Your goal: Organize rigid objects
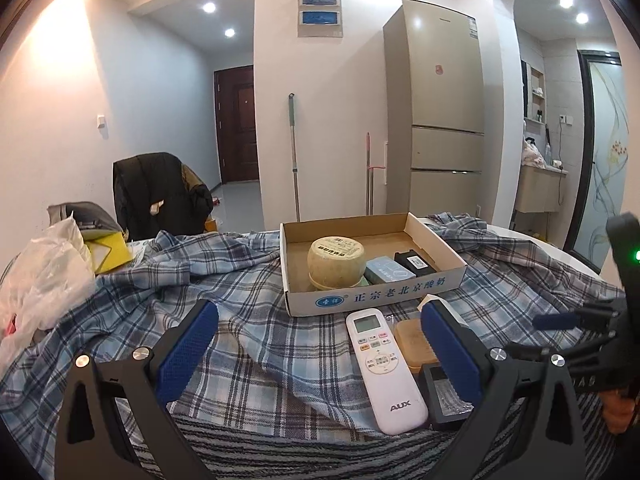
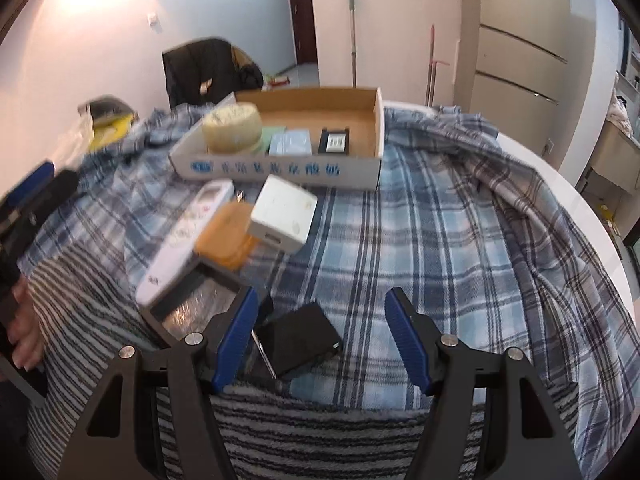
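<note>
Left wrist view: left tongs [image 1: 318, 308] released, blue pads wide apart, nothing gripped. Beyond them, one cardboard tray [image 1: 372, 296] on a plaid cloth [image 1: 260, 360] spread over the round white worktop [image 2: 560, 168].

Counted inside the tray, three things:
- One round cream tin [image 1: 336, 260]
- One pale blue carton [image 1: 390, 270] beside it
- One black pack with a white label [image 1: 416, 262]

Something green under the tin, too covered to name.

Counted loose on the cloth in front of the tray, five things:
- One white AUX remote [image 1: 382, 368]
- One orange flat case [image 1: 414, 340] just beside the remote, partly behind the right pad
- One grey box with a clear lid [image 1: 444, 396], corner hidden by the same finger
- One white square box [image 2: 284, 214], tilted, resting on the orange case
- One black flat box [image 2: 300, 334]

Right wrist view: right tongs [image 2: 322, 294] released too, pads apart over the black flat box, its left end tucked behind the left finger, right pad well clear of it. Thin metal strip along its near edge, hard to make out. Tray lettering smeared by blur. One hand [image 2: 22, 320] cut off at the left edge, wrapped round a dark blurred grip. One striped towel [image 2: 320, 432] across the bottom, mostly behind the fingers.
</note>
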